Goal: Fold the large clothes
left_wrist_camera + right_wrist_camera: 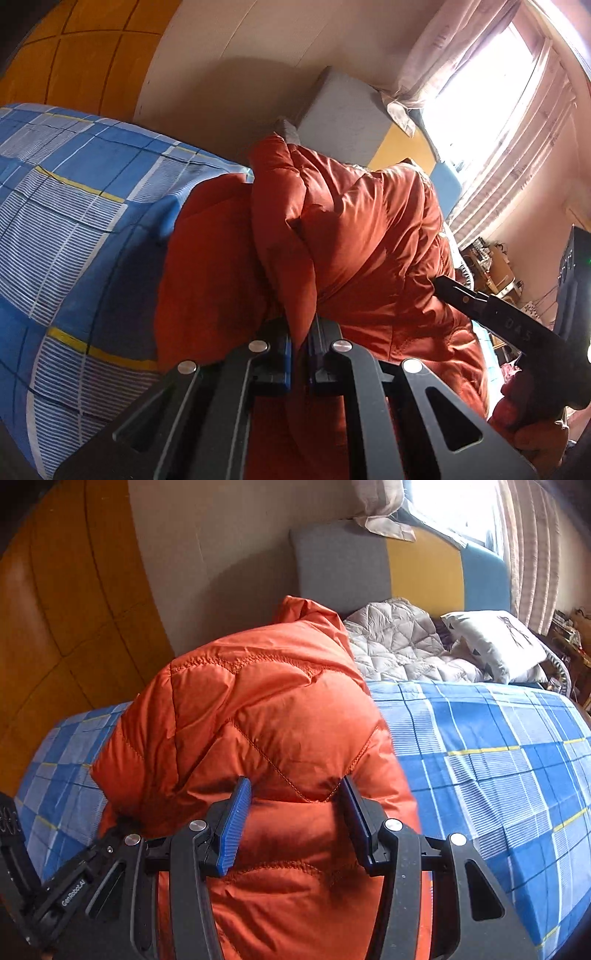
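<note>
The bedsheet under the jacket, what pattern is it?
Blue and white plaid bedsheet with thin yellow lines, clearest in the right wrist view.

We see an orange quilted jacket [266, 716] lying on a bedsheet [491, 753] checked in blue and white-striped squares with thin yellow lines. The headboard [399, 568] behind shows grey, yellow and blue panels, with a pale grey quilted blanket [399, 646] and a white pillow [495, 642] with dark markings before it. Our gripper fingers [234, 827] carry blue ribbed pads on black frames.
</note>
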The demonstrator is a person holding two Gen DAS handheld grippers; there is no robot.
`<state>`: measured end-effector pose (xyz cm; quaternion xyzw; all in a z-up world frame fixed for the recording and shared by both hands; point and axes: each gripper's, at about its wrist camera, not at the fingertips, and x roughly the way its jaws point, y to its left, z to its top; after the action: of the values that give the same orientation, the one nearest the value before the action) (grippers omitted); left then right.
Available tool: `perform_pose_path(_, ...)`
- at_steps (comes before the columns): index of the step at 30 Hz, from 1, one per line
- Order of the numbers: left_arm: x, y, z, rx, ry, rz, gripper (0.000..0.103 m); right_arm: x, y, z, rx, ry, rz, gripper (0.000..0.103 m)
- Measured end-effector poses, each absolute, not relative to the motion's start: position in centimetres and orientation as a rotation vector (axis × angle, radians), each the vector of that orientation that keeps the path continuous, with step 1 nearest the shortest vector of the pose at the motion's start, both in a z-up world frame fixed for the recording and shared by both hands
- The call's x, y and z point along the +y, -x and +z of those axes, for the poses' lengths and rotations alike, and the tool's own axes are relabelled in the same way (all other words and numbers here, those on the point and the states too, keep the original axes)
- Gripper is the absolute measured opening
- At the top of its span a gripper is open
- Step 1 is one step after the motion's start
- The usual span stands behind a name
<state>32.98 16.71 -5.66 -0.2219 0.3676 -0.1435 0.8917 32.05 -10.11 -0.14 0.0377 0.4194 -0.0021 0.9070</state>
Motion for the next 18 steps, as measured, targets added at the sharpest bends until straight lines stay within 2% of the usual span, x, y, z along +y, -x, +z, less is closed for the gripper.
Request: perform_pose_path(18,17.7,-33.2,-7.2,0.822,0.419,-0.188,0.005,-6.4,-34.0,-5.5,0.954,0.067,0.026,0.051)
